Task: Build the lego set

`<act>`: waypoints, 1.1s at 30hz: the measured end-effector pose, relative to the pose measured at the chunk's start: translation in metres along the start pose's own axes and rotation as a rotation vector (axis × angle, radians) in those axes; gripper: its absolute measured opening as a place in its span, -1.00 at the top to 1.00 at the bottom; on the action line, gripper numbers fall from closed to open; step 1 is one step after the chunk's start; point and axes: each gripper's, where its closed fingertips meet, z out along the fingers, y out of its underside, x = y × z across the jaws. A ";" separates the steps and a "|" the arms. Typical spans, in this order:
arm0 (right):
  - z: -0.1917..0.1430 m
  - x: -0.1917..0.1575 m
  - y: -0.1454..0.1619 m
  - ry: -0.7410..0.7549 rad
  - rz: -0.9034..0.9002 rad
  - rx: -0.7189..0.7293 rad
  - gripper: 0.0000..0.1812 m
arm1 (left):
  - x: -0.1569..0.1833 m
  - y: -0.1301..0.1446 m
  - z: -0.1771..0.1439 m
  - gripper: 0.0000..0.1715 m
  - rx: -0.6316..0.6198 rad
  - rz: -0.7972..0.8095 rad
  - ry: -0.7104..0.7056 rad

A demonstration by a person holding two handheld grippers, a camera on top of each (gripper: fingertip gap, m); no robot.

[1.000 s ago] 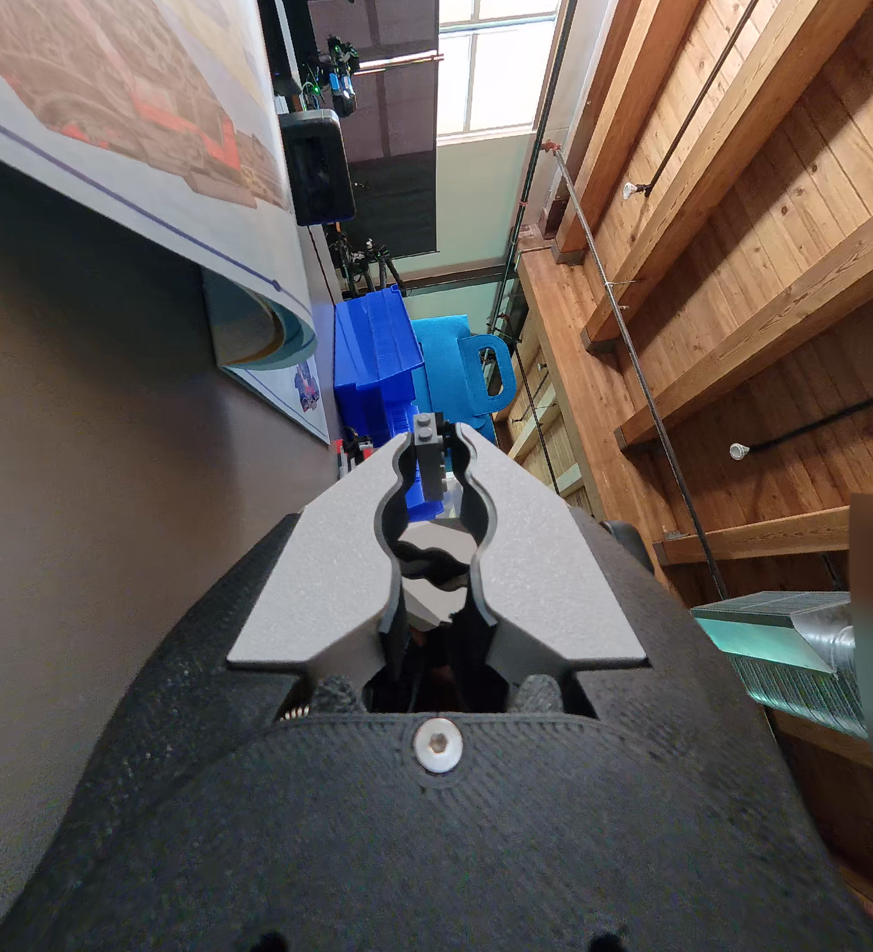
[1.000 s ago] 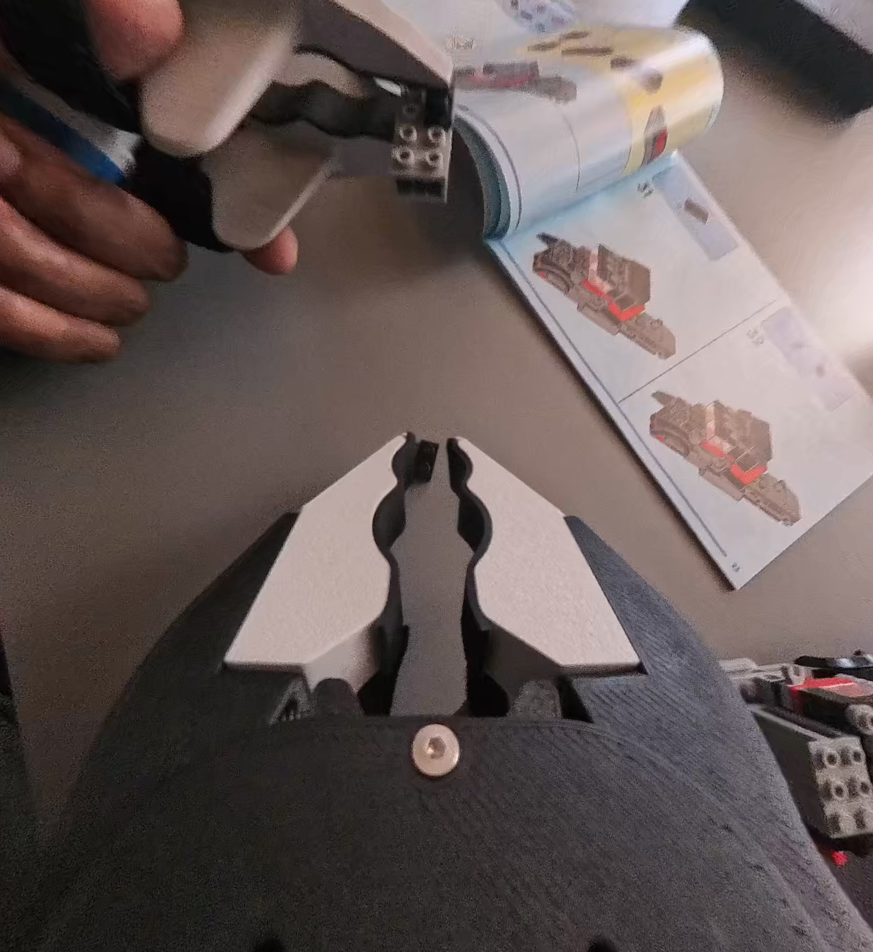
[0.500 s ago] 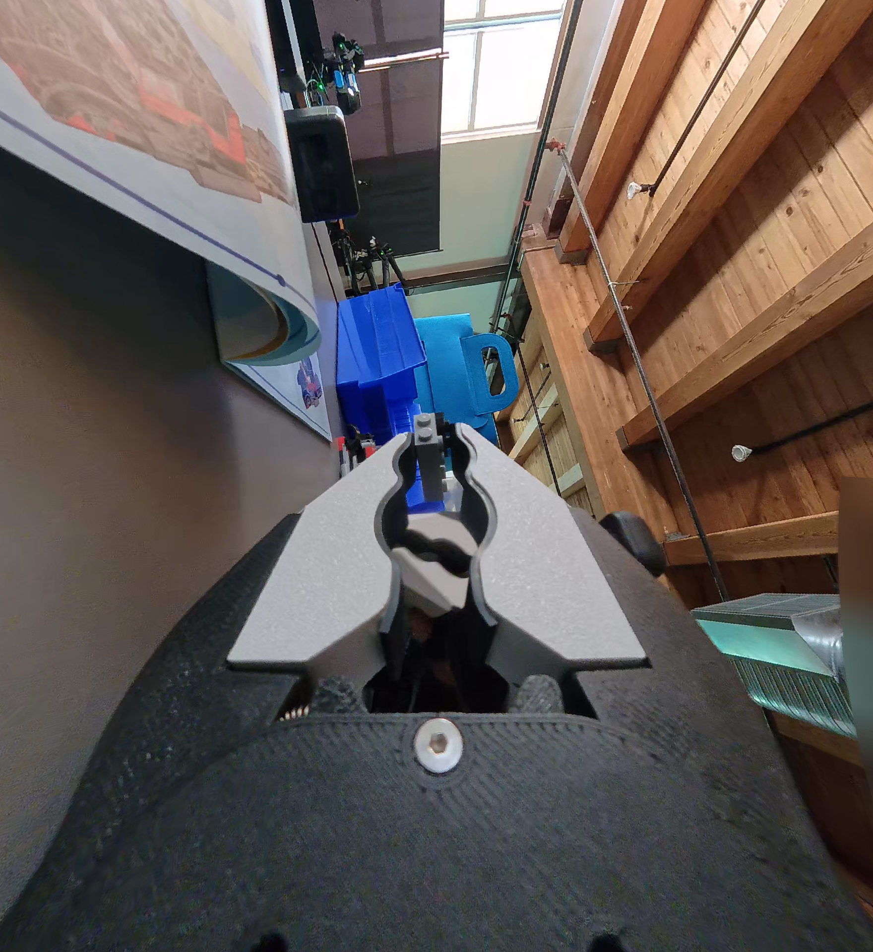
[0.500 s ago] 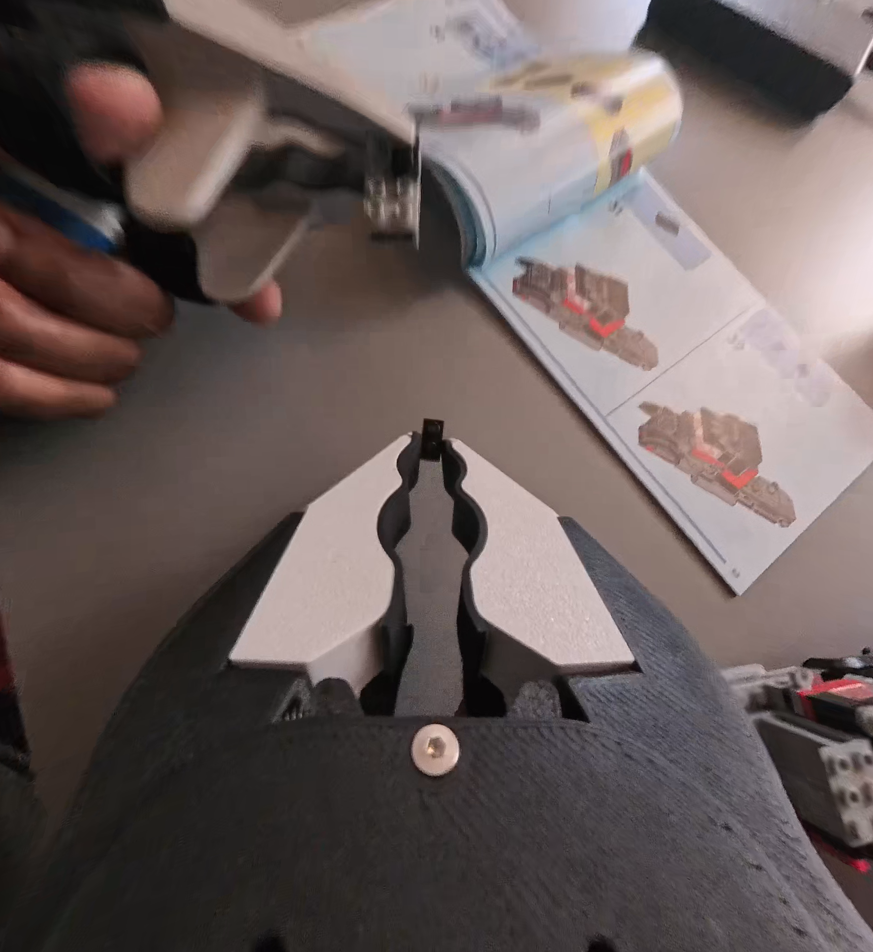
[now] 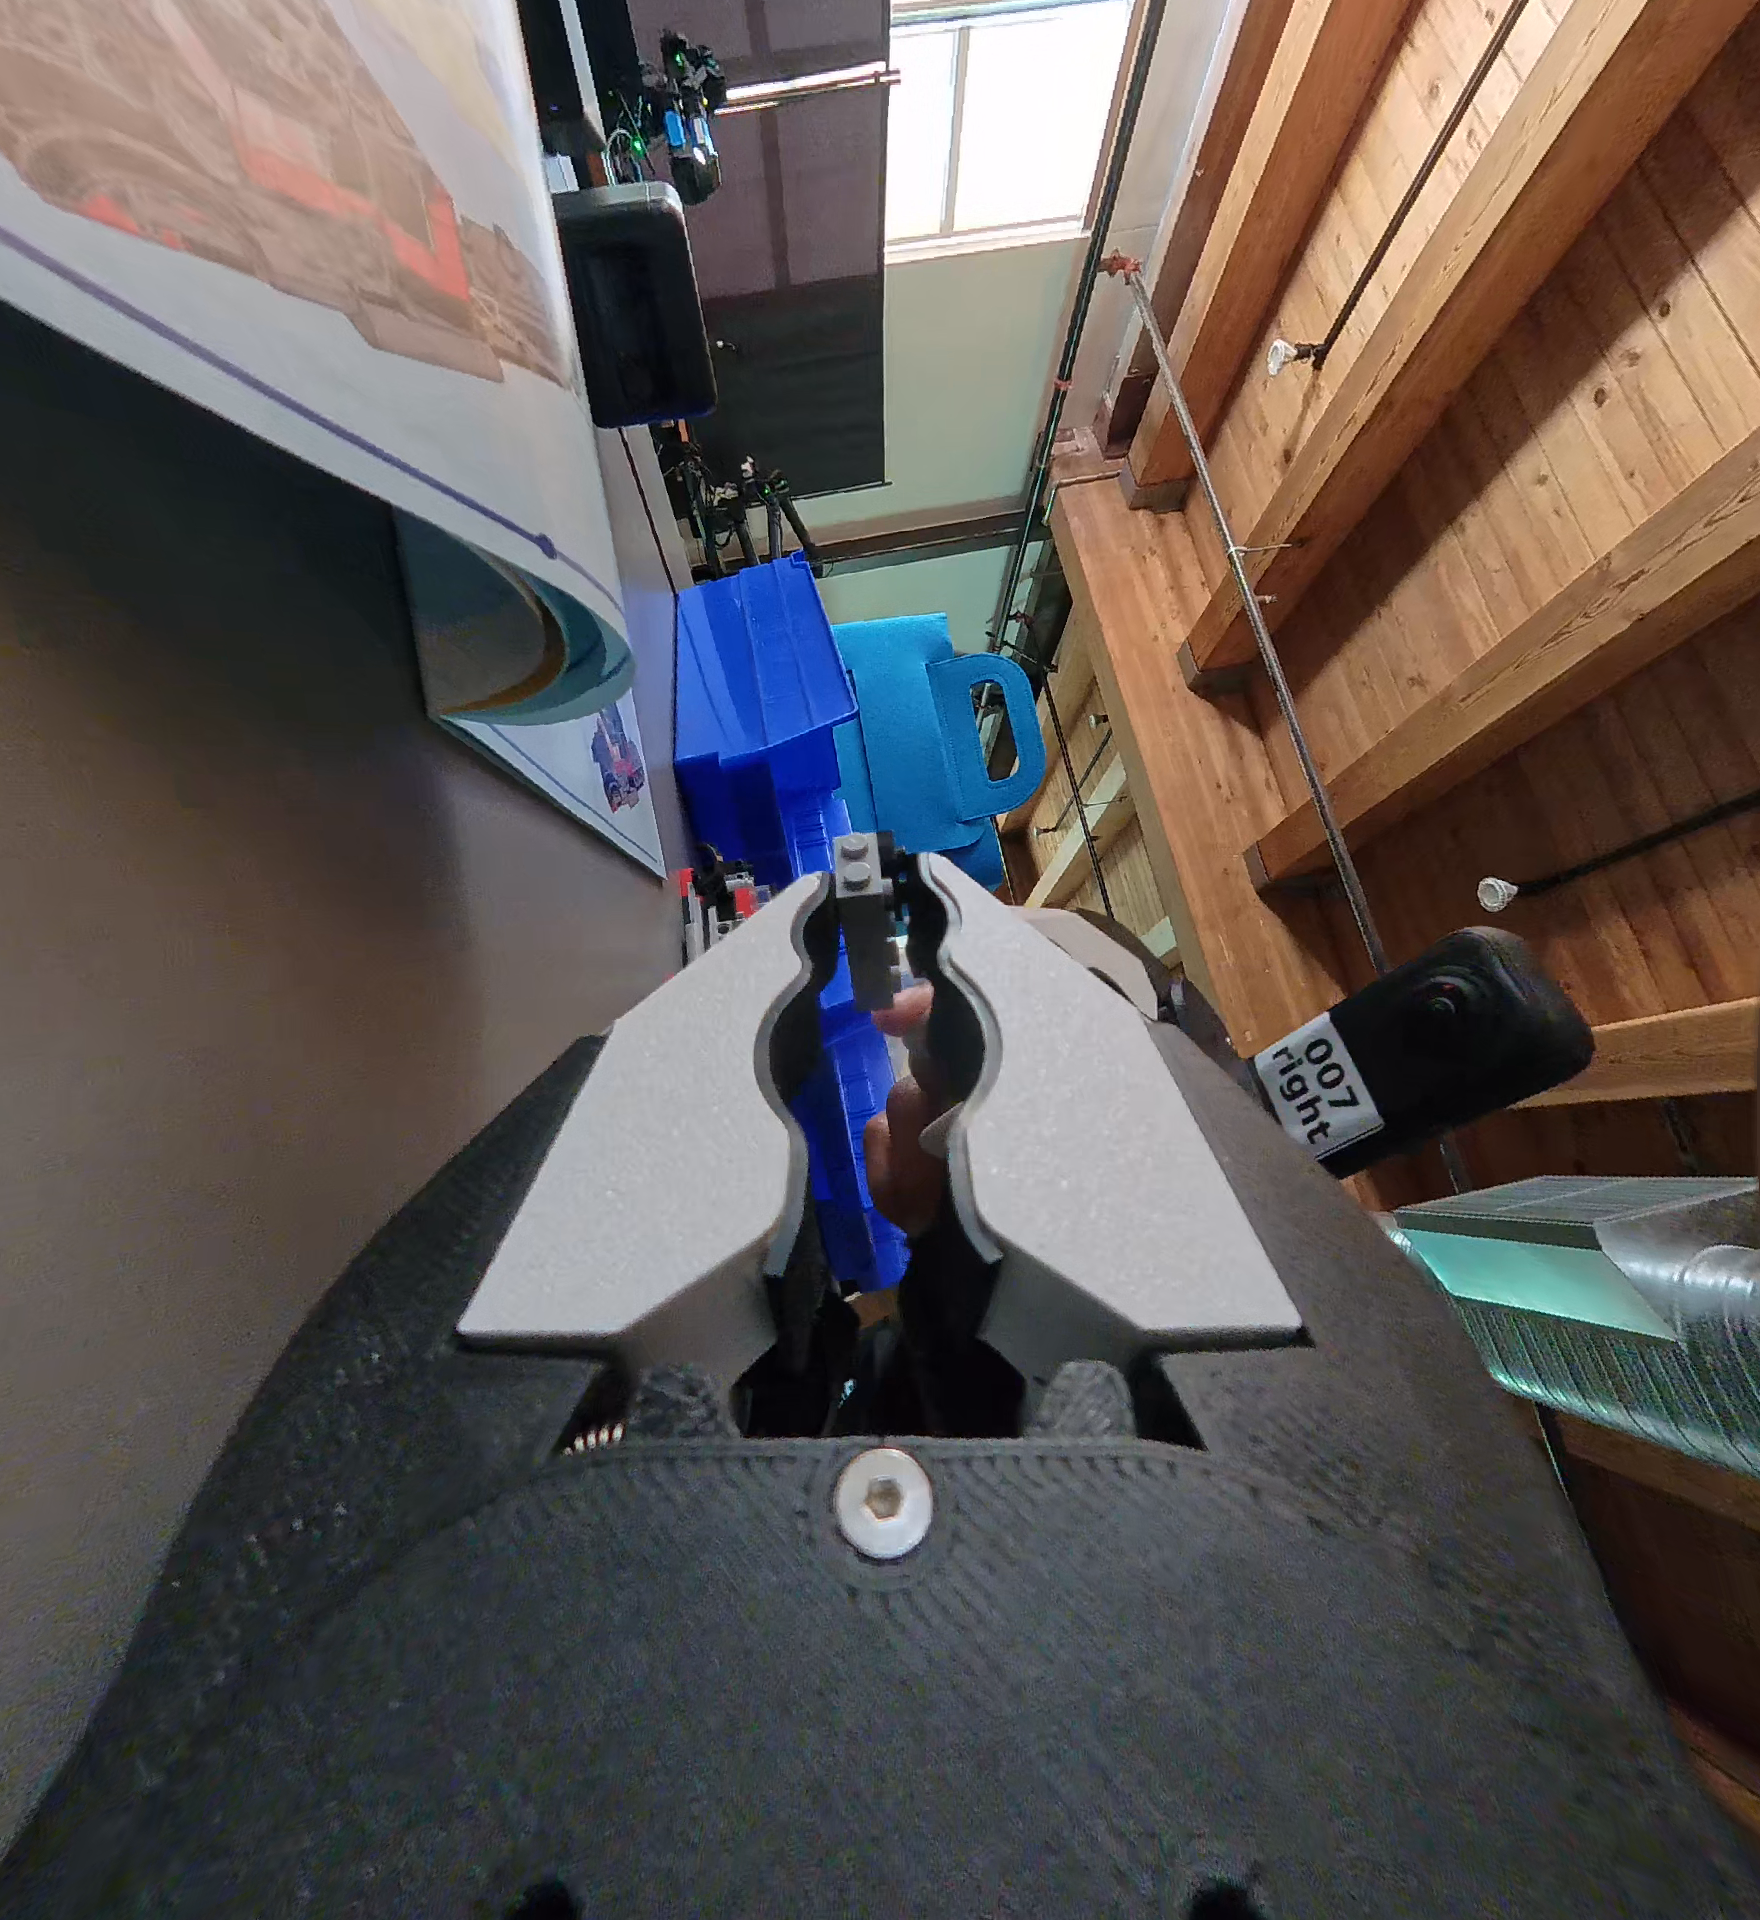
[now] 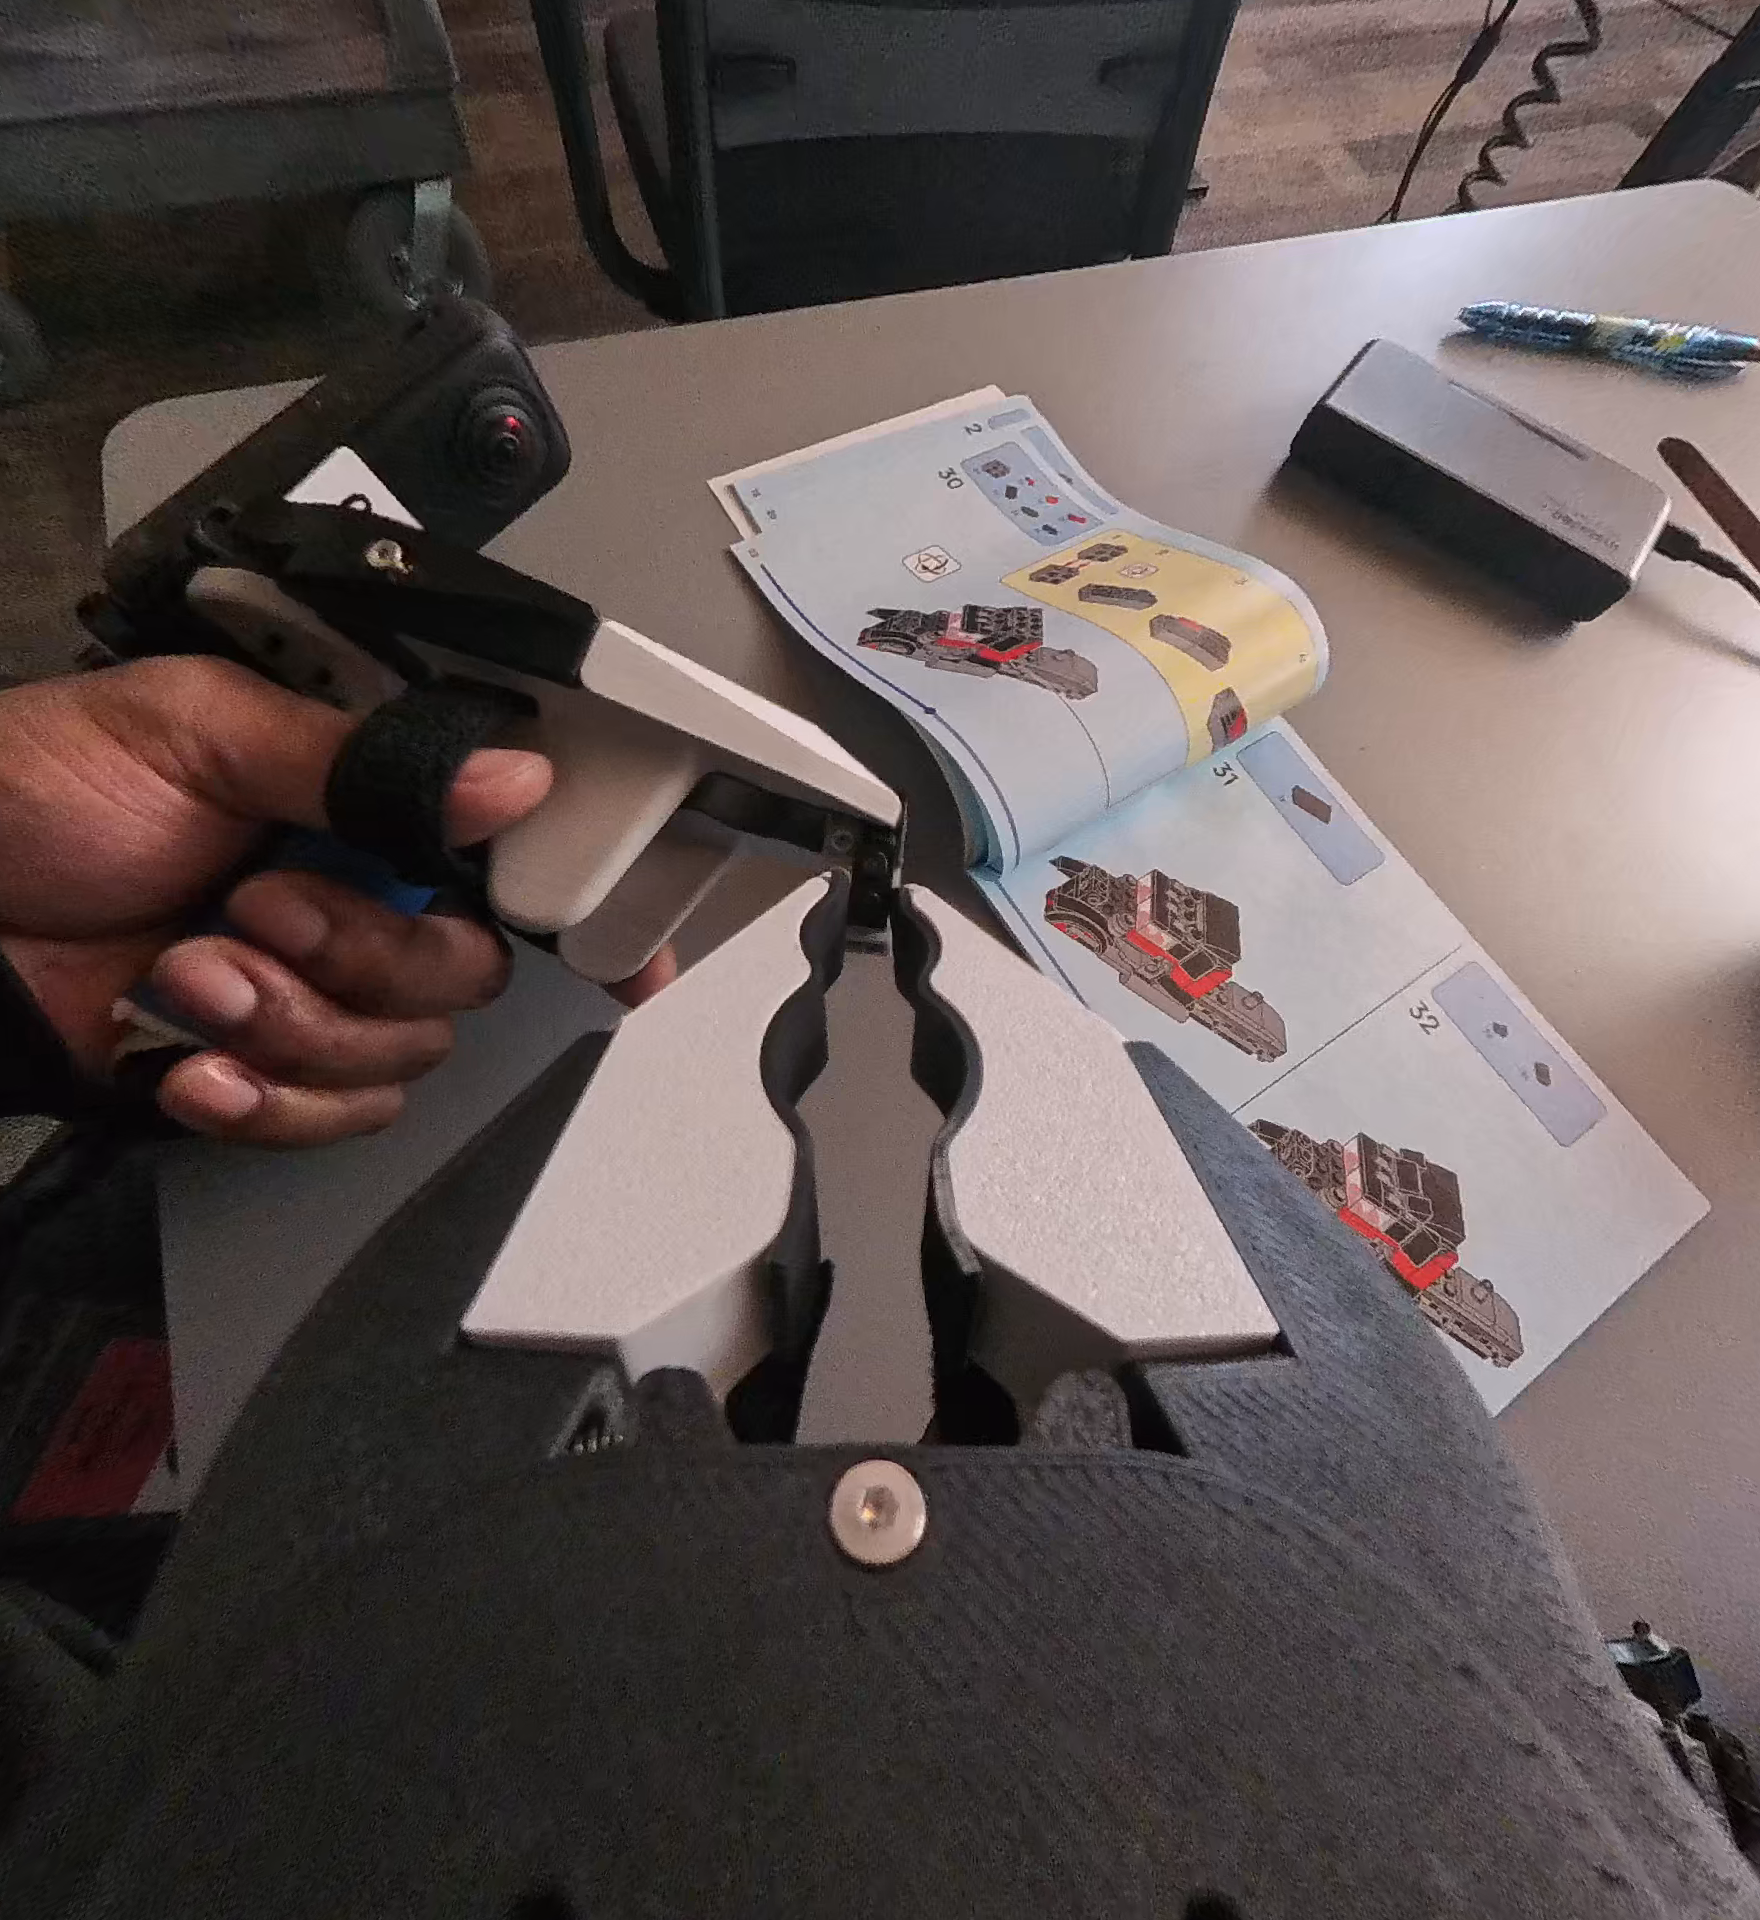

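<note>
My left gripper (image 5: 871,883) is shut on a small grey lego brick (image 5: 863,920), studs facing the camera. In the right wrist view a hand holds the left gripper (image 6: 876,831) sideways above the grey table (image 6: 1478,831). My right gripper (image 6: 865,906) is shut on a tiny black lego piece (image 6: 872,891). Its tips meet the left gripper's tips, and the black piece sits against the grey brick (image 6: 843,837). How the two pieces join is hidden. The open instruction booklet (image 6: 1167,831) lies just behind them.
A black power brick (image 6: 1478,509) with its cable and a blue pen (image 6: 1614,332) lie at the table's far right. A dark chair (image 6: 907,135) stands behind the table. Blue bins (image 5: 762,707) and loose lego parts (image 5: 715,894) show in the left wrist view, with the right gripper's camera (image 5: 1427,1029). My left and right fingertips are right by each other.
My right gripper rose and moved forward with the black piece until its tips met the left gripper's. The left gripper turned and kept hold of the grey brick.
</note>
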 end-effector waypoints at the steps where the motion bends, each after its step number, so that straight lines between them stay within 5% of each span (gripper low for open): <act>1: 0.001 0.000 0.001 -0.002 -0.001 -0.007 0.92 | 0.000 0.000 0.000 0.85 0.000 -0.001 0.001; 19: -0.003 0.001 0.000 -0.011 0.024 0.002 0.77 | 0.001 0.000 0.000 0.84 0.002 -0.009 0.008; 33: -0.035 0.000 0.009 -0.071 0.545 0.302 0.68 | 0.003 0.006 0.000 0.84 -0.029 -0.014 0.021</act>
